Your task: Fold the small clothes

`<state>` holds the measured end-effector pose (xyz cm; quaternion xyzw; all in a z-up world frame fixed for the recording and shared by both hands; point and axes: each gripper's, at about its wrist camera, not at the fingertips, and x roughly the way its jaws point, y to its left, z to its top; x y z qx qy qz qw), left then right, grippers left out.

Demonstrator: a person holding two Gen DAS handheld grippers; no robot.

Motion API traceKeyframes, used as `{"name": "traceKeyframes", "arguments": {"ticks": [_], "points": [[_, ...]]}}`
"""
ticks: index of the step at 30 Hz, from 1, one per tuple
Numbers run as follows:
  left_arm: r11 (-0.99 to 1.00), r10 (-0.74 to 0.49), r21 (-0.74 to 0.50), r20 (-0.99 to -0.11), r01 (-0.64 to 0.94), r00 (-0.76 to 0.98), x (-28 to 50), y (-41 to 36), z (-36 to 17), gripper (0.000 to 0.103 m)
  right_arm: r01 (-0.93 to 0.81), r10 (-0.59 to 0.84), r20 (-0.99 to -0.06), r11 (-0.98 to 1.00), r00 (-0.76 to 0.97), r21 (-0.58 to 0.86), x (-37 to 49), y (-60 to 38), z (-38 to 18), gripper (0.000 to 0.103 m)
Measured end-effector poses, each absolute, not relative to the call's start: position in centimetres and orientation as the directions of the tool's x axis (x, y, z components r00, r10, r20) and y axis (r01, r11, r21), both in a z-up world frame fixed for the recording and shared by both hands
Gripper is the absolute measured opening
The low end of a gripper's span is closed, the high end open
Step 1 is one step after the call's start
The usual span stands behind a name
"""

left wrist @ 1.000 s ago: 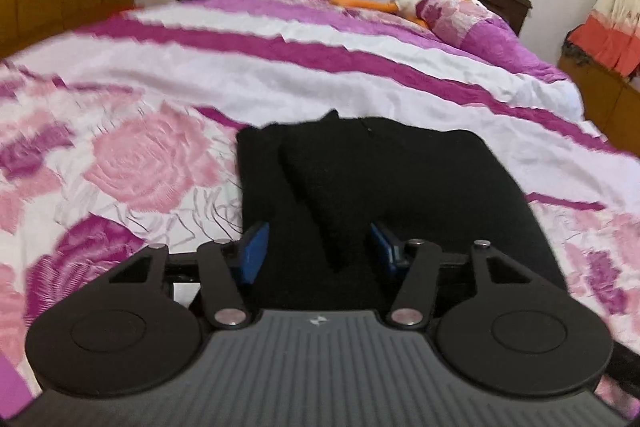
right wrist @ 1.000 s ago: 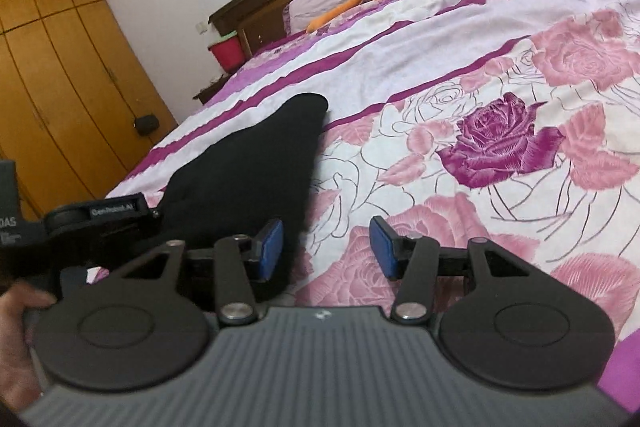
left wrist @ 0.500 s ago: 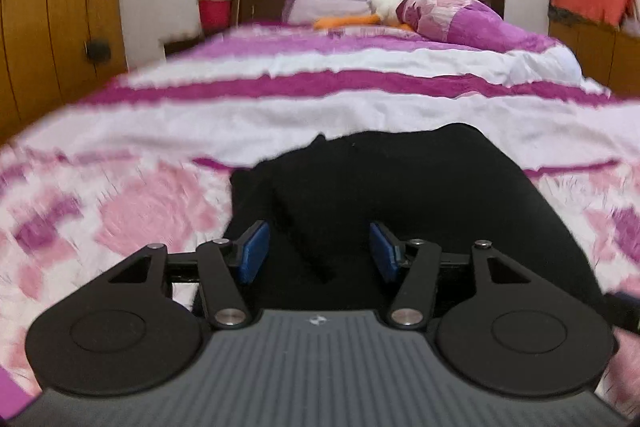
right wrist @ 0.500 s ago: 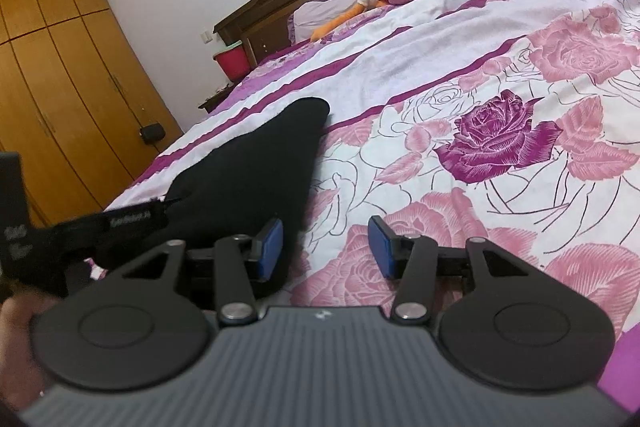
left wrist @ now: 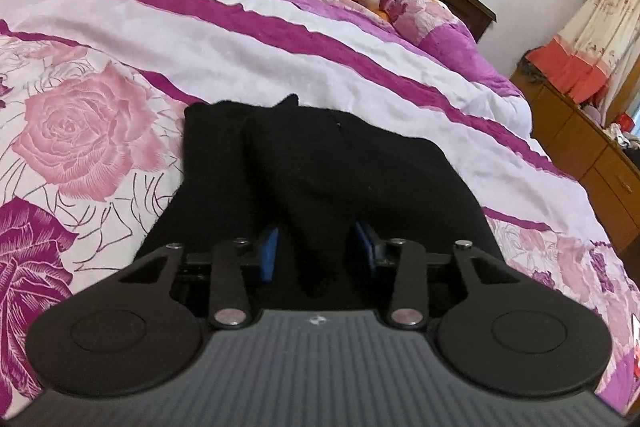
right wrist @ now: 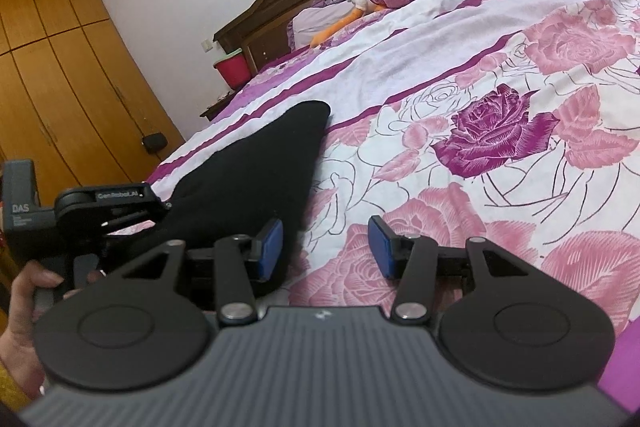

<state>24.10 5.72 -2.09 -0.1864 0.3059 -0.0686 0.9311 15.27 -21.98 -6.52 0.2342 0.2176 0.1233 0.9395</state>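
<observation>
While the left gripper [left wrist: 316, 247] has just been closing around a raised fold of the black garment [left wrist: 320, 179] on the bed [left wrist: 280, 43], the right gripper [right wrist: 324, 247], open over bedspread, may leave that side dragging and the fold skewed.

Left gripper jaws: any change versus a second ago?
Yes. The left gripper has just been closing; blue pads now flank the black garment fold more narrowly.
</observation>
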Motion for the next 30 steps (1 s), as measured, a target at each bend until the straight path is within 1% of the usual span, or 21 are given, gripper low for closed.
{"name": "traceKeyframes", "arguments": {"ticks": [2,3,4,5,6,7,8,9,10,12,14,16,17,19,23,26,30], "points": [[0.950,-0.198,-0.312,-0.530,0.028,0.824,23.6,4.6,-1.7,0.042,-0.130,0.333,-0.351,0.860,0.875,0.494,15.2,-22.0,-6.5,0.049],[0.963,-0.180,-0.265,-0.521,0.042,0.834,23.3,3.9,-1.6,0.039,-0.130,0.333,-0.350,0.859,0.876,0.495,15.2,-22.0,-6.5,0.049],[0.969,-0.174,-0.240,-0.514,0.054,0.840,23.2,3.4,-1.6,0.038,-0.129,0.333,-0.348,0.858,0.876,0.496,15.2,-22.0,-6.5,0.049],[0.969,-0.180,-0.240,-0.512,0.062,0.840,23.3,3.3,-1.7,0.037,-0.128,0.332,-0.347,0.858,0.877,0.497,15.1,-22.0,-6.5,0.049],[0.960,-0.198,-0.274,-0.514,0.059,0.835,23.6,3.7,-2.0,0.037,-0.127,0.331,-0.347,0.859,0.878,0.496,15.1,-22.0,-6.6,0.049],[0.940,-0.225,-0.337,-0.516,0.046,0.826,24.1,4.5,-2.3,0.037,-0.127,0.330,-0.346,0.859,0.878,0.496,15.0,-21.9,-6.6,0.049],[0.912,-0.252,-0.409,-0.516,0.023,0.819,24.5,5.5,-2.6,0.033,-0.128,0.330,-0.345,0.859,0.878,0.496,15.0,-21.9,-6.5,0.049],[0.891,-0.271,-0.454,-0.514,0.010,0.814,24.7,6.2,-2.6,0.019,-0.128,0.331,-0.344,0.857,0.879,0.498,15.0,-22.0,-6.5,0.049],[0.881,-0.290,-0.473,-0.511,0.017,0.809,24.8,6.7,-2.2,0.014,-0.129,0.332,-0.342,0.856,0.879,0.501,14.9,-22.0,-6.5,0.049],[0.872,-0.320,-0.487,-0.485,0.052,0.814,24.6,7.4,-0.6,0.011,-0.128,0.334,-0.341,0.853,0.879,0.505,14.9,-22.1,-6.5,0.049],[0.852,-0.349,-0.515,-0.423,0.096,0.836,24.0,8.6,1.8,0.011,-0.128,0.334,-0.343,0.854,0.878,0.504,14.9,-22.1,-6.5,0.049],[0.862,-0.344,-0.492,-0.385,0.124,0.856,23.2,9.2,3.7,0.010,-0.128,0.332,-0.343,0.856,0.879,0.501,14.8,-22.0,-6.3,0.049],[0.878,-0.327,-0.461,-0.385,0.128,0.863,23.0,9.3,4.3,0.010,-0.128,0.331,-0.345,0.858,0.878,0.497,14.8,-21.9,-6.2,0.050],[0.903,-0.306,-0.410,-0.412,0.125,0.858,23.1,9.5,4.6,0.010,-0.132,0.331,-0.349,0.863,0.877,0.489,14.9,-21.7,-6.1,0.051],[0.941,-0.233,-0.335,-0.520,0.055,0.822,23.9,9.9,1.9,0.010,-0.167,0.354,-0.343,0.866,0.870,0.471,15.2,-20.9,-5.4,0.052],[0.948,-0.187,-0.317,-0.585,-0.010,0.789,23.9,10.7,-0.2,0.010,-0.191,0.368,-0.324,0.863,0.872,0.467,15.6,-20.3,-4.5,0.052],[0.948,-0.182,-0.317,-0.585,-0.016,0.790,23.7,11.5,-0.9,0.011,-0.206,0.376,-0.303,0.859,0.876,0.469,16.9,-19.7,-3.3,0.052]]}}
